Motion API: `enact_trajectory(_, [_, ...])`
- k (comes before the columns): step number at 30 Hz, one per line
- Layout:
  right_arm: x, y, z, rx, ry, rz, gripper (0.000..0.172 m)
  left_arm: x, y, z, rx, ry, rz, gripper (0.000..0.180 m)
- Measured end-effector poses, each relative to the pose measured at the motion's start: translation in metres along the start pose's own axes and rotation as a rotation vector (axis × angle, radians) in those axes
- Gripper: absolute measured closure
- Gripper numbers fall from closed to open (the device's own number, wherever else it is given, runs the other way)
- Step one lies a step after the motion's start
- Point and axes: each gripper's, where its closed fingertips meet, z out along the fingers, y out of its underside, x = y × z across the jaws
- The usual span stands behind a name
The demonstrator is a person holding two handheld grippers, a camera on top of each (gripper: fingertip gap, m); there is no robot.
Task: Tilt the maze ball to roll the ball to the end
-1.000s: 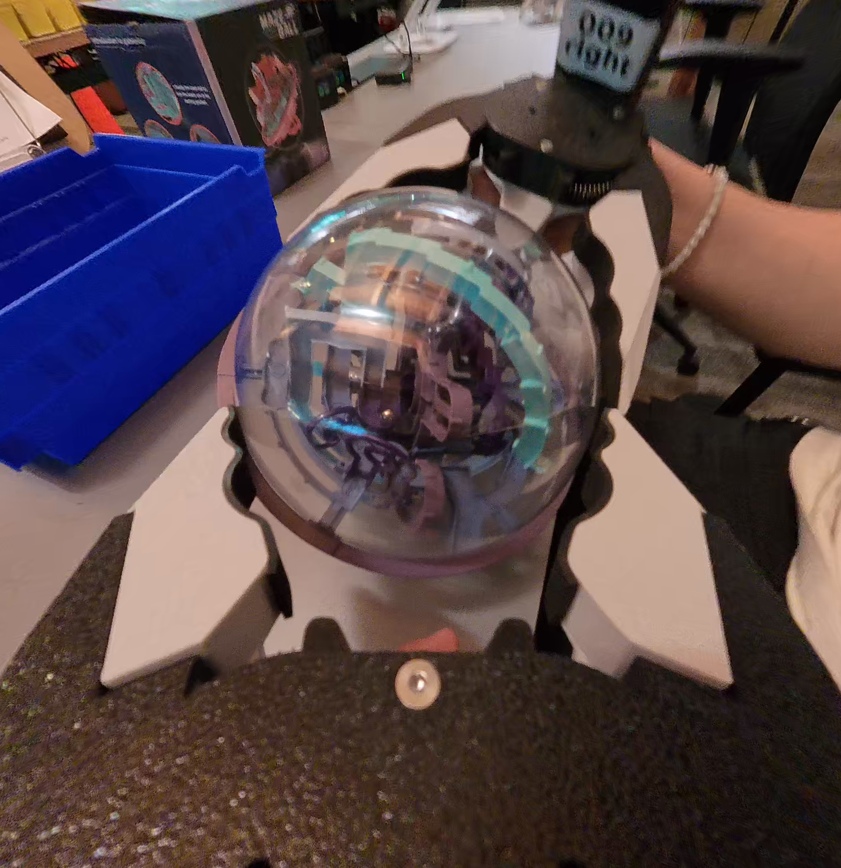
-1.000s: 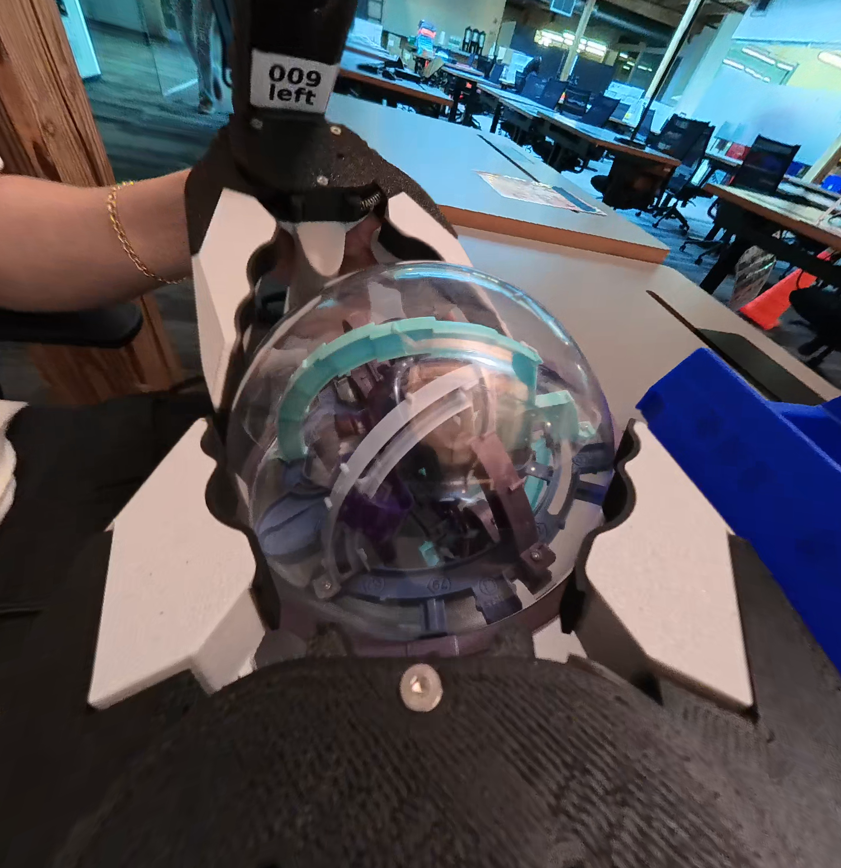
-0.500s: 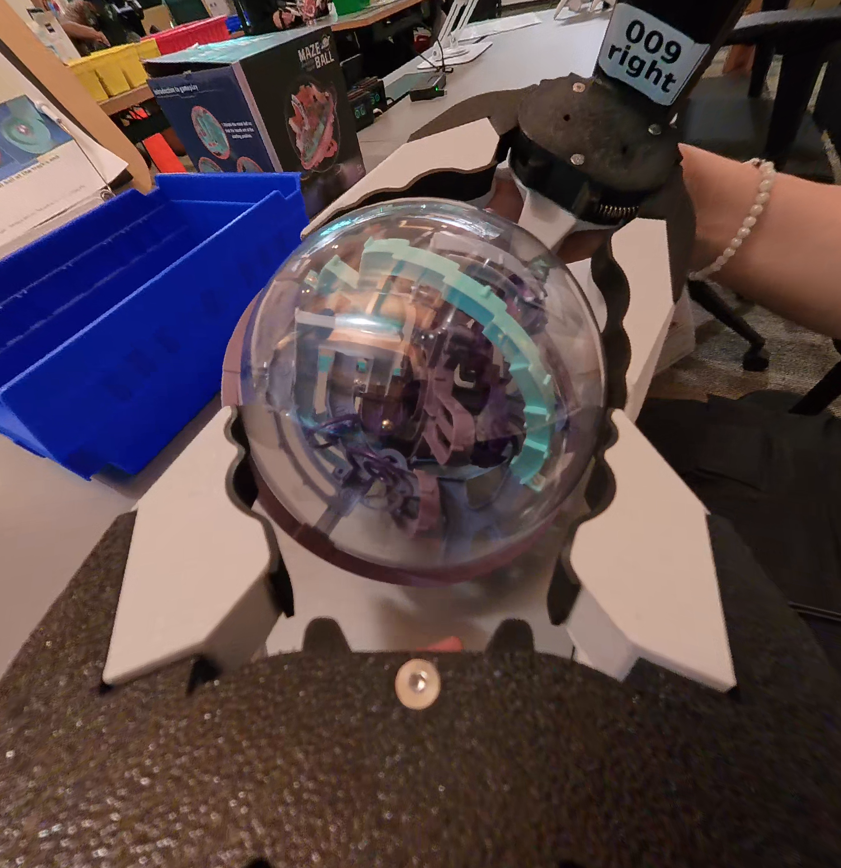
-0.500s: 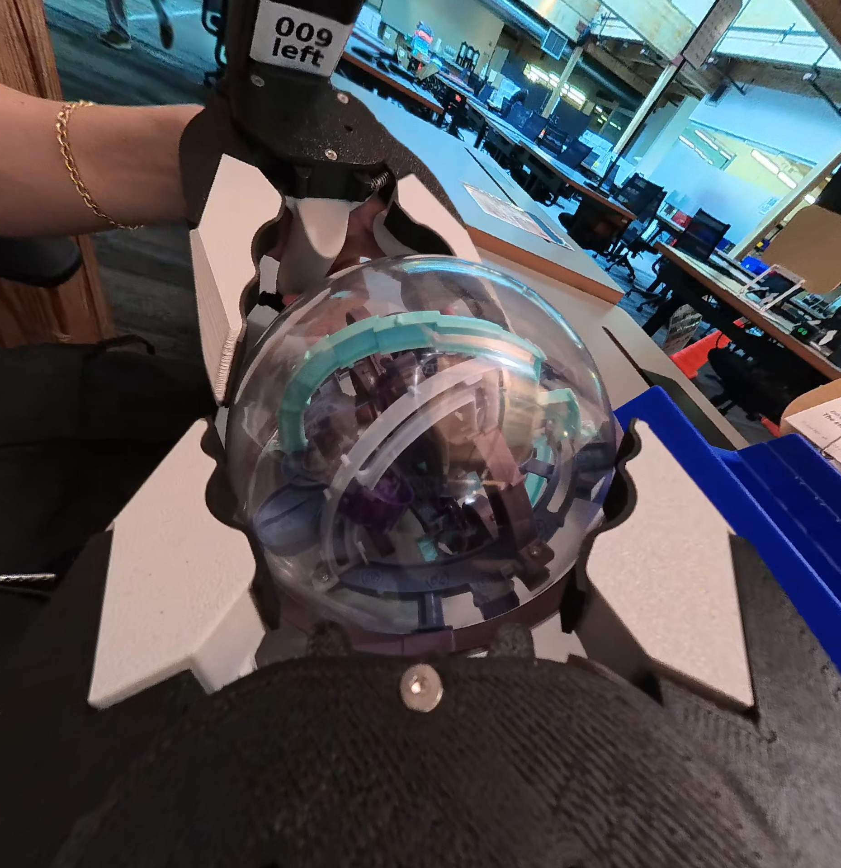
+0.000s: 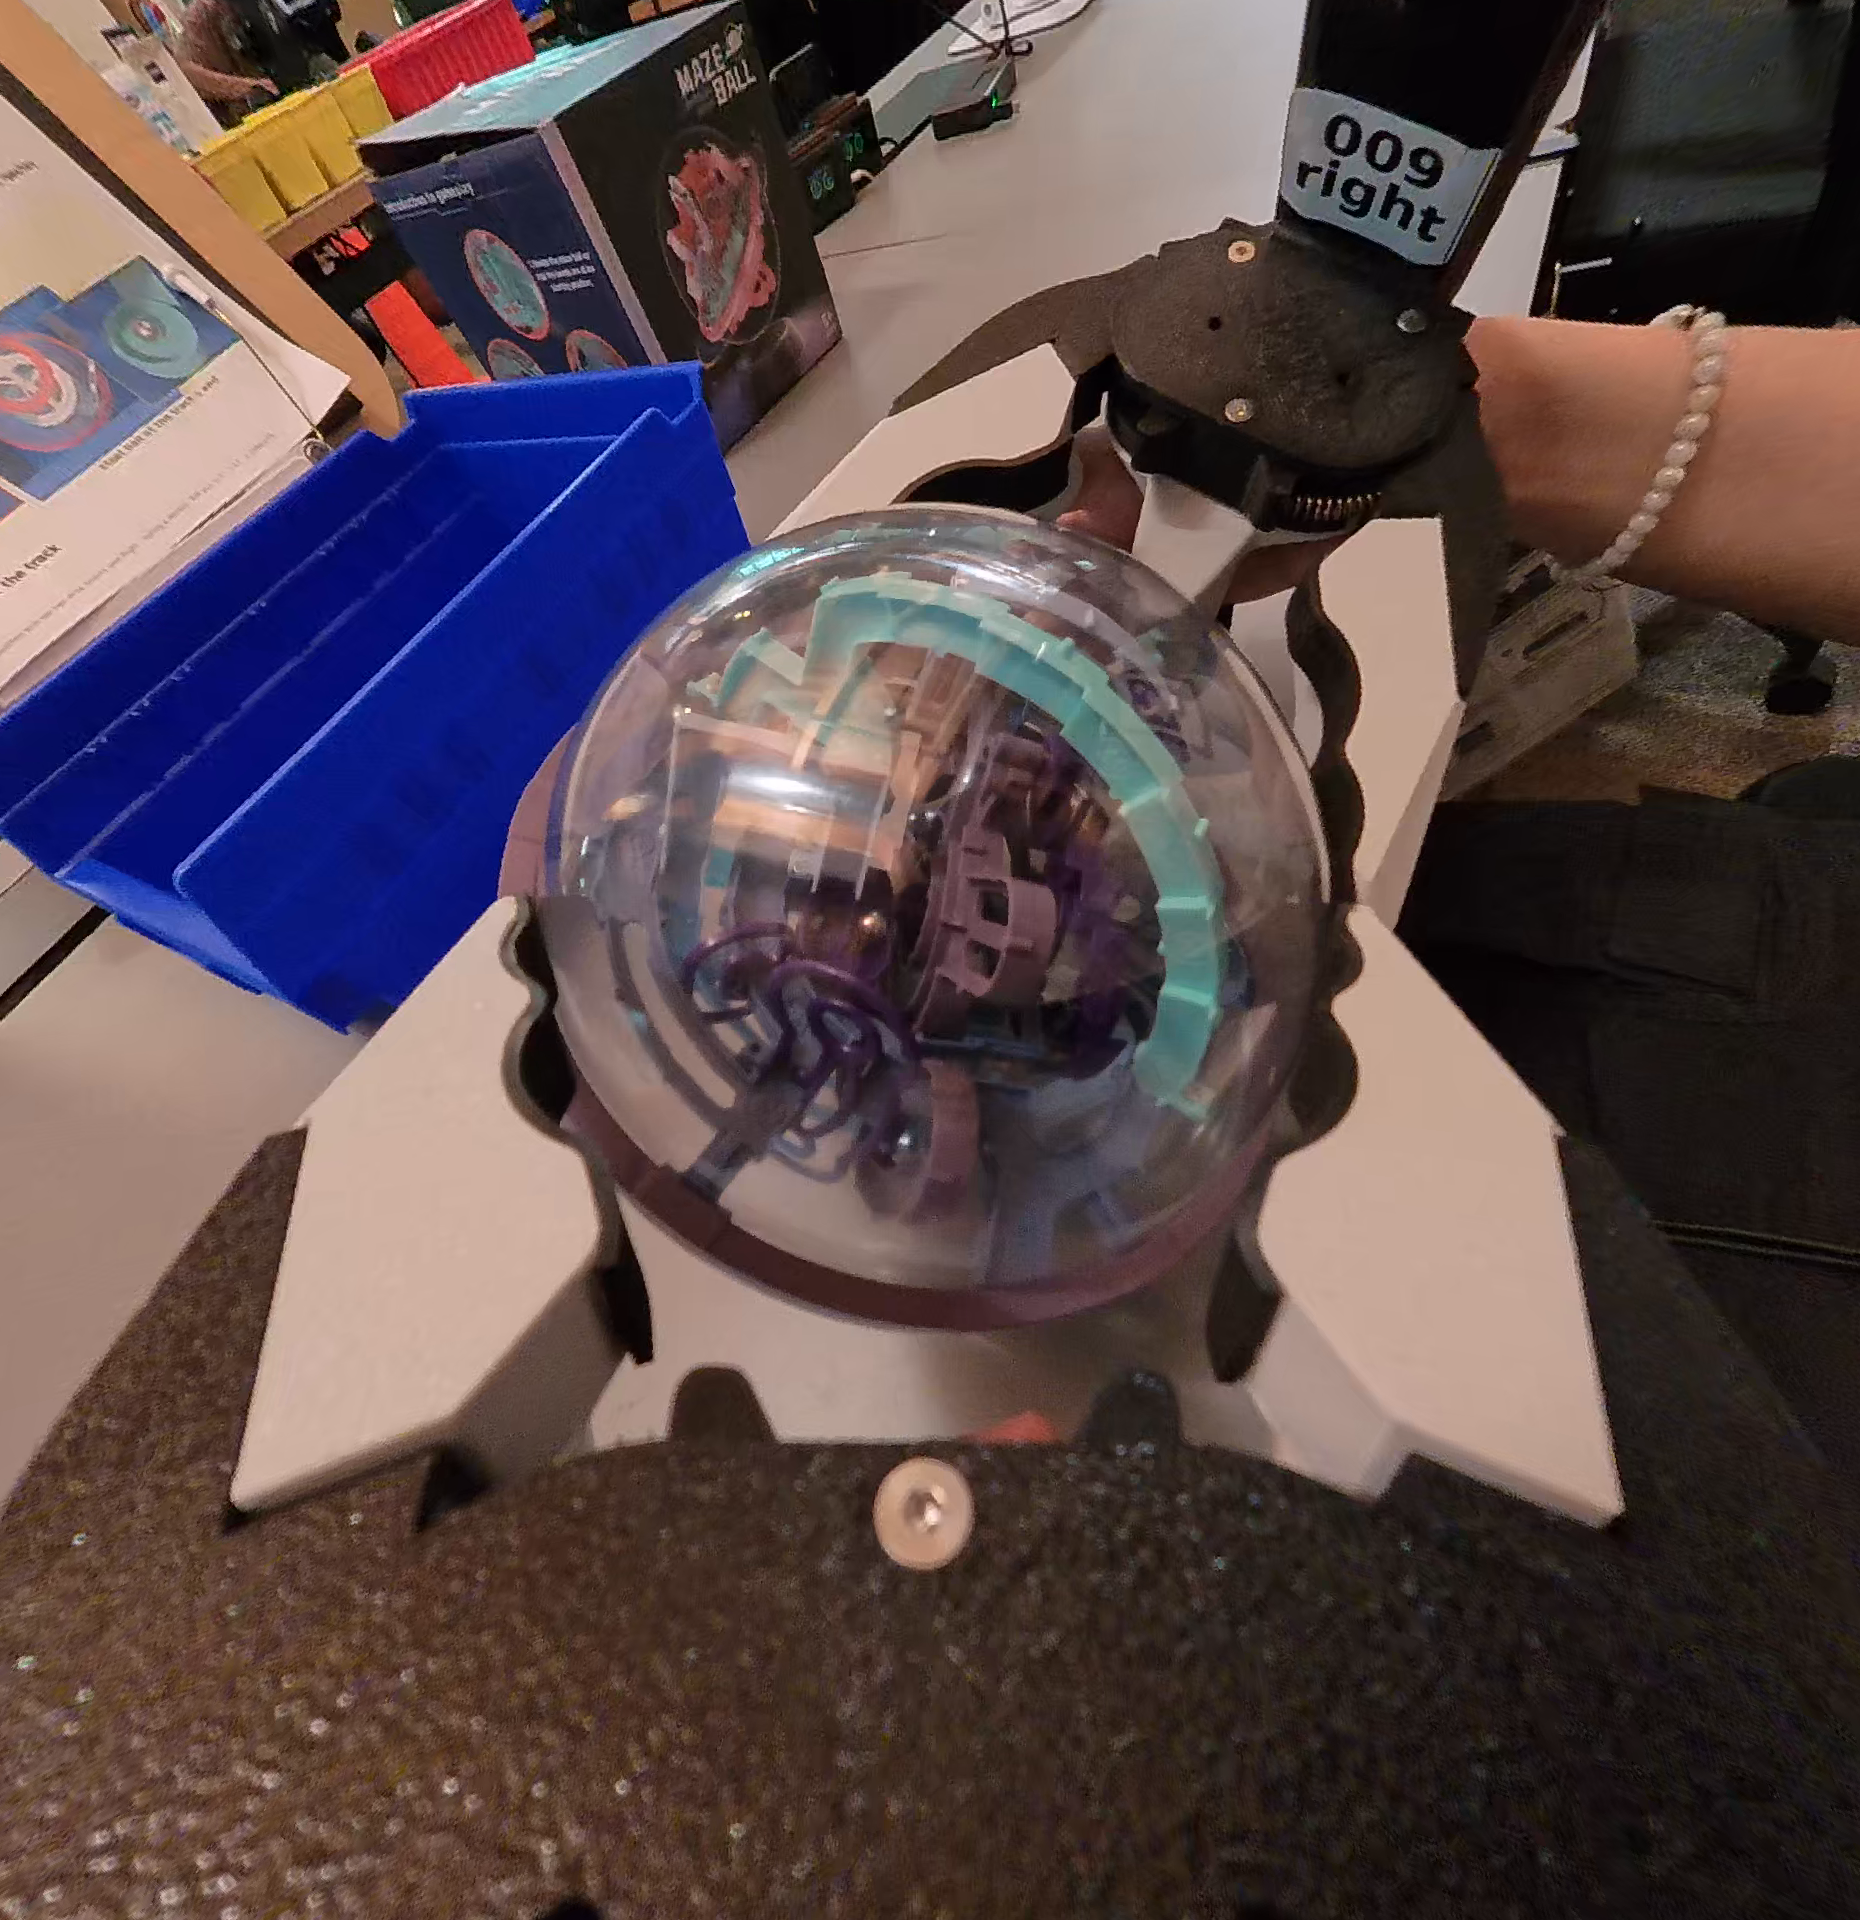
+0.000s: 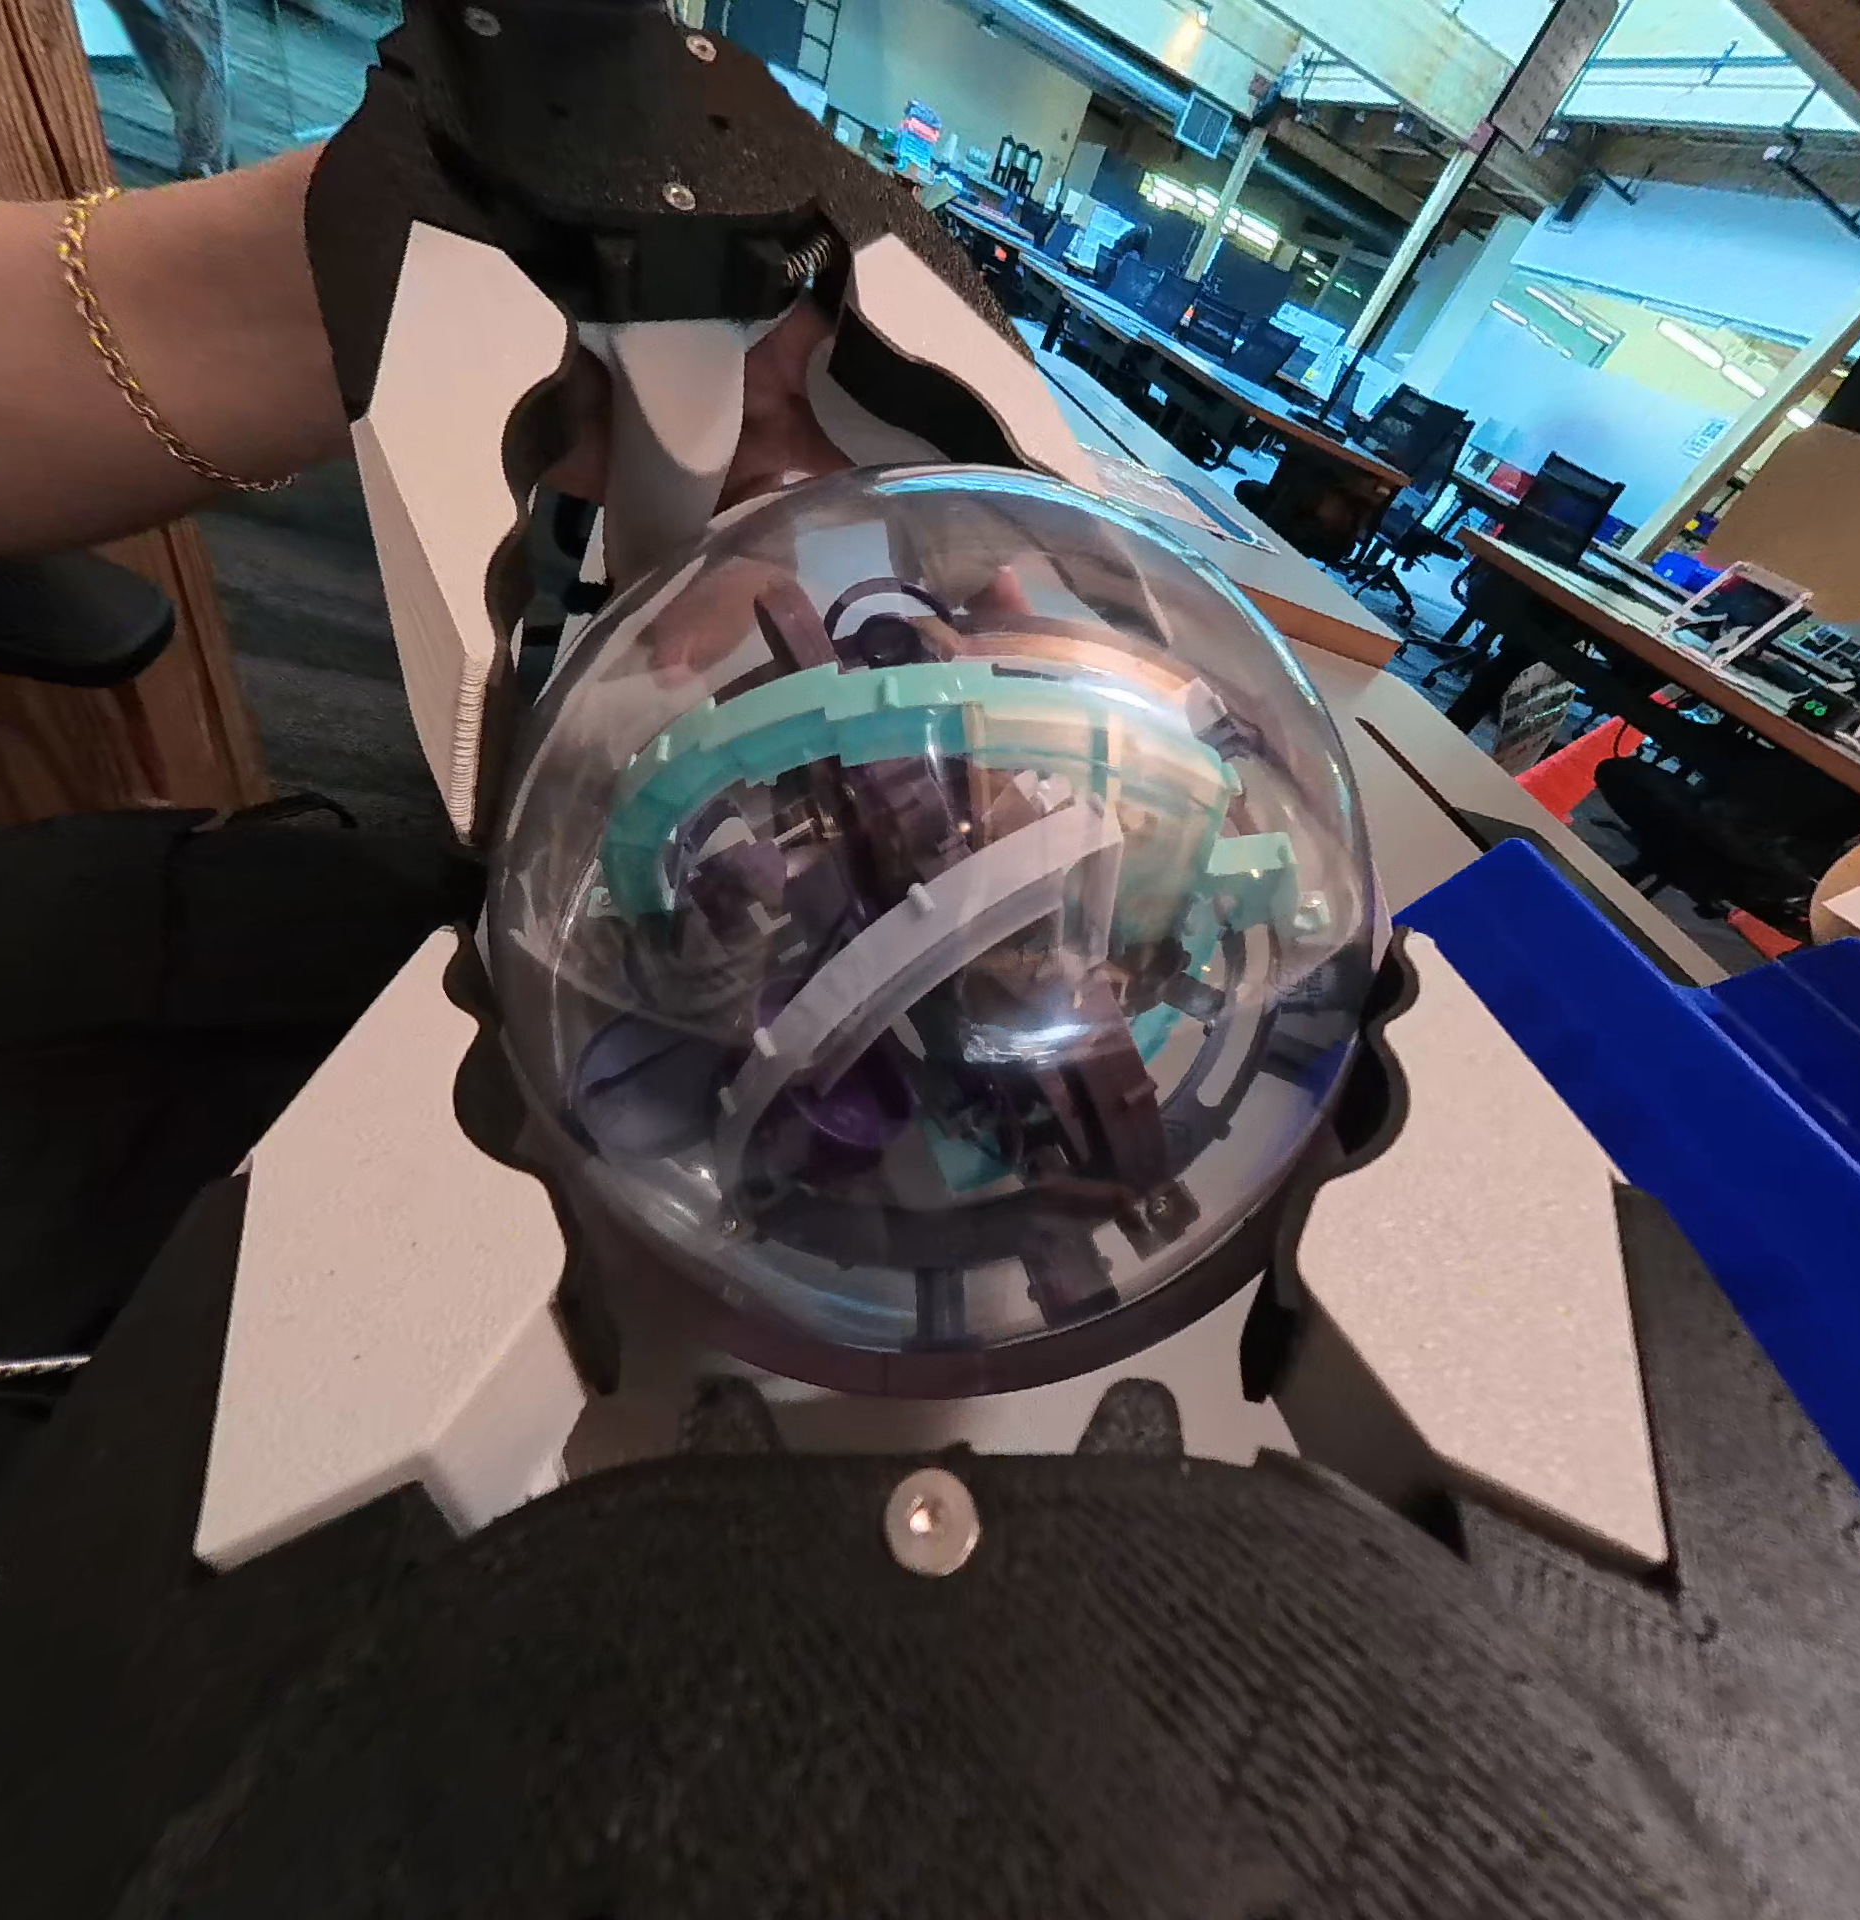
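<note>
Since a moment ago the maze ball (image 5: 931, 925) has been tipped: in the right wrist view the teal track (image 6: 801, 717) that arched high over the top now lies lower and flatter across the sphere, and the room behind has swung. The left gripper (image 5: 931, 935) is clamped on the clear sphere, its wavy black pads (image 5: 536, 997) pressed to both flanks, and the right gripper (image 6: 931, 997) grips it the same way from the opposite side, so the ball hangs between the two, above the table's edge (image 5: 126, 1143).

The left wrist view alone shows a small metal ball (image 5: 872, 923) deep among the purple tracks (hard to place on any one track), the printed box (image 5: 635, 208) and the instruction sheet (image 5: 84, 343) behind the blue bin (image 5: 386, 727). The right wrist view shows only a corner of that bin (image 6: 1684, 1070), but adds a white curved track (image 6: 905, 956) and the long rows of desks (image 6: 1269, 343) beyond.
</note>
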Motion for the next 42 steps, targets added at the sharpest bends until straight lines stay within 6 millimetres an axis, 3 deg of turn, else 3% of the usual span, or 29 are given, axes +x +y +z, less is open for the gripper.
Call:
enact_trajectory(8, [0.001,-0.003,0.004,-0.01,0.006,0.027,0.014,-0.003,0.002,-0.002,0.038,0.028,-0.064,0.041])
enact_trajectory(14, [0.002,-0.018,-0.002,0.046,0.0,0.072,0.016,0.0,0.006,0.002,0.104,0.143,-0.262,0.041])
enact_trajectory(19, [0.014,-0.015,-0.003,0.052,0.052,0.115,0.021,-0.01,0.011,0.008,0.117,0.131,-0.372,0.042])
enact_trajectory(37, [0.009,-0.002,-0.004,-0.025,0.039,0.009,0.014,-0.008,0.011,0.008,0.064,0.108,-0.359,0.042])
enact_trajectory(42, [0.009,-0.011,-0.004,0.054,0.003,0.211,0.015,-0.007,0.01,0.008,0.085,0.195,-0.578,0.041])
